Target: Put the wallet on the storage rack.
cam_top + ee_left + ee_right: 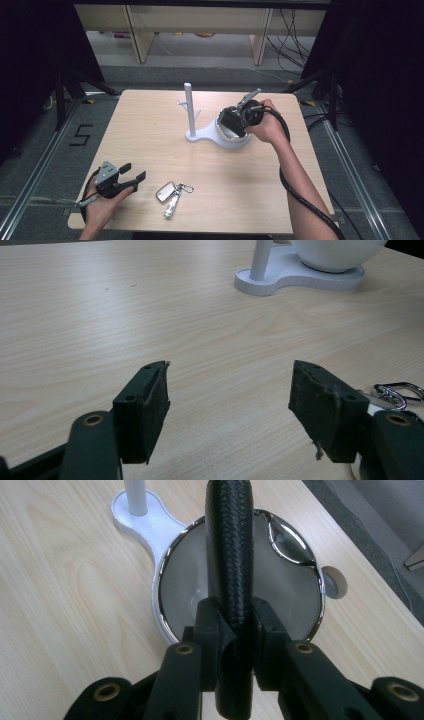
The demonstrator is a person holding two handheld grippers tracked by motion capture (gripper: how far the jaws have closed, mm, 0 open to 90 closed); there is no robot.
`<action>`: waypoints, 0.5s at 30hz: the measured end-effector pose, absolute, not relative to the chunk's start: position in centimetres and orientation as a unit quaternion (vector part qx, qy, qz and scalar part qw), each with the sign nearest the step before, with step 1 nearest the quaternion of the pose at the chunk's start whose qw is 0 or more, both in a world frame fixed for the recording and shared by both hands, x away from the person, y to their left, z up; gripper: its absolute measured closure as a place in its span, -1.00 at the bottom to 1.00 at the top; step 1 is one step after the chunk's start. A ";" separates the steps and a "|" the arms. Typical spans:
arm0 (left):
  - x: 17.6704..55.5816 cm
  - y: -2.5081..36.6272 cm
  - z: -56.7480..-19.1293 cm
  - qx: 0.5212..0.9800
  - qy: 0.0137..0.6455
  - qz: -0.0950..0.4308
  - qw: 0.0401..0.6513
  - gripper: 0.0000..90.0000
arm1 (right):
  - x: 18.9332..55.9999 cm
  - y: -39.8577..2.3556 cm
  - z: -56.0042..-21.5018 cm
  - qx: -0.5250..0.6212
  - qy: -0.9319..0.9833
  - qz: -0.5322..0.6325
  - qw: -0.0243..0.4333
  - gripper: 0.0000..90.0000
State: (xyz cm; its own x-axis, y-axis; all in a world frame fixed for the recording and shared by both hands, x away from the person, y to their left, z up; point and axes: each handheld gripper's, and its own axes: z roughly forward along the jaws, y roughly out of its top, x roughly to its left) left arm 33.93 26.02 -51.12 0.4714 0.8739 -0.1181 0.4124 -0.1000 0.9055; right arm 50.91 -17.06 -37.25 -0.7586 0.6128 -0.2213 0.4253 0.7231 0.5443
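Black braided strap held over the bowl

R gripper (235, 645) was clamped on the strap (229, 555) above the shiny-rimmed bowl (167, 580) on its white stand (200, 134); soft, floppy (grip mid-length). L gripper (230, 405) stood wide, empty.

Your bench (150, 125) is pale wood grain, matt. White stand (192, 135): smooth matt plastic. At its 3 o'clock, bowl rim (165, 615): glossy chrome. Black strap (229, 555): woven, textured. Keys (172, 196): shiny metal.
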 end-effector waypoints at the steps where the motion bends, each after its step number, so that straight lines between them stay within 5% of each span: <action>1: 33.9 26.0 -51.1 0.703 0.457 0.235 0.491 -0.31 | 51.0 -17.1 -37.4 0.286 0.907 0.238 0.196 0.71; 15: 33.9 26.0 -51.1 0.704 0.458 0.236 0.488 -0.31 | 52.1 -17.4 -37.4 0.325 0.886 0.251 0.214 0.40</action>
State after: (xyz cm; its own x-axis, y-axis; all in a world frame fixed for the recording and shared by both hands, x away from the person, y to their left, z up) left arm 33.91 26.02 -51.10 0.4694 0.8755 -0.1148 0.4146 -0.1037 0.9041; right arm 52.08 -17.44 -37.39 -0.6973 0.6833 -0.2165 0.4682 0.6629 0.5843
